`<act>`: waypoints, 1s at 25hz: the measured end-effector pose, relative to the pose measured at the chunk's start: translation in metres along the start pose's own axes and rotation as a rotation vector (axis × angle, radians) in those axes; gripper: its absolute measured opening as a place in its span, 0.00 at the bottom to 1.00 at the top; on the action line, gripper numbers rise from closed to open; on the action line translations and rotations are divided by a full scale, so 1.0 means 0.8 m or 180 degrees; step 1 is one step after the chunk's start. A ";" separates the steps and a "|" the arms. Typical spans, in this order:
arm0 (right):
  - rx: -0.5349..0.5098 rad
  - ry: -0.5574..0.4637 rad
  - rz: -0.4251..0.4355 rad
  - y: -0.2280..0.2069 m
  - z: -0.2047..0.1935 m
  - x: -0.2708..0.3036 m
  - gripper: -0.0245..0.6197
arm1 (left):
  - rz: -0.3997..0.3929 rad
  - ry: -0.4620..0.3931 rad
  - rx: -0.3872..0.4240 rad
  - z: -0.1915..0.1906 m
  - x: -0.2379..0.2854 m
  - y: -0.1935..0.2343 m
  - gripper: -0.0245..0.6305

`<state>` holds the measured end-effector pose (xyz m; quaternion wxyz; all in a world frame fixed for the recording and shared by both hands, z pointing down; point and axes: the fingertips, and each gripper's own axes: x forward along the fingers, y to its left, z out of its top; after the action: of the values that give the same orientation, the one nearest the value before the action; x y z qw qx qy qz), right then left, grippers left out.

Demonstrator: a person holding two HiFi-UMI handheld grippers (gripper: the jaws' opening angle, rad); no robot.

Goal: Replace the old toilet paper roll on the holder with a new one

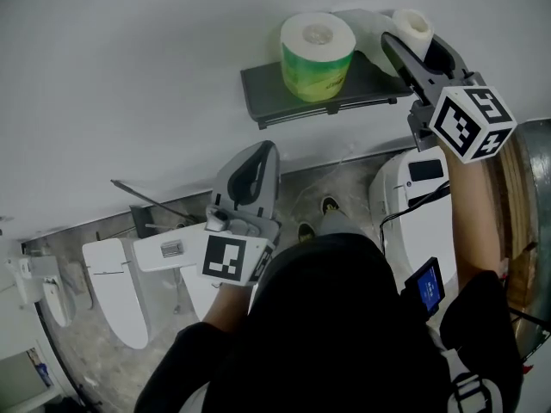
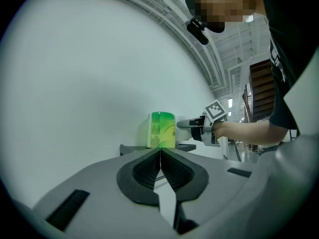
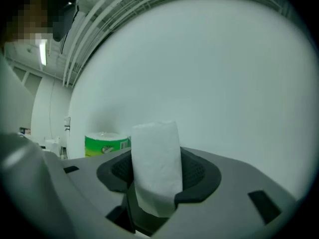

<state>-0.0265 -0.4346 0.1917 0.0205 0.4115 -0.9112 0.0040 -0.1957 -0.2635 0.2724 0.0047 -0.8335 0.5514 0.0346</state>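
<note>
A new toilet paper roll in green wrapping (image 1: 317, 56) stands upright on a dark grey wall shelf (image 1: 274, 95). My right gripper (image 1: 411, 41) is at the shelf's right end, level with it, shut on a small white old roll (image 1: 414, 27). A loose tail of paper (image 1: 366, 22) trails from that roll toward the green one. In the right gripper view the old roll (image 3: 155, 167) fills the gap between the jaws, with the new roll (image 3: 106, 143) to its left. My left gripper (image 1: 266, 151) is lower down, pointing at the wall, shut and empty (image 2: 160, 159). It looks toward the new roll (image 2: 162, 129) and shelf (image 2: 130, 148).
A plain white wall (image 1: 129, 76) backs the shelf. Below are a white toilet (image 1: 112, 286) at the left and another (image 1: 413, 200) at the right. A small device with a blue screen (image 1: 428, 286) hangs by the person's right arm.
</note>
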 end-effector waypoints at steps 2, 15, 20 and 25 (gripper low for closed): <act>0.0166 -0.0007 0.0025 0.005 -0.008 0.004 0.40 | 0.0025 0.0018 -0.0014 -0.001 -0.002 0.003 0.07; 0.0207 0.0090 -0.0082 0.011 -0.026 0.013 0.40 | 0.0006 -0.0003 -0.0024 -0.006 0.007 0.010 0.07; 0.0210 0.0202 -0.0049 0.011 -0.029 0.011 0.44 | -0.0016 -0.0050 -0.0019 -0.003 0.008 0.009 0.07; 0.0043 0.0311 -0.0079 0.007 -0.027 0.000 0.48 | -0.0021 0.0028 -0.0004 -0.008 0.010 0.007 0.07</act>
<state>-0.0301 -0.4306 0.2136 0.0622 0.4221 -0.9039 0.0300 -0.1971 -0.2733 0.2785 0.0019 -0.8355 0.5487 0.0313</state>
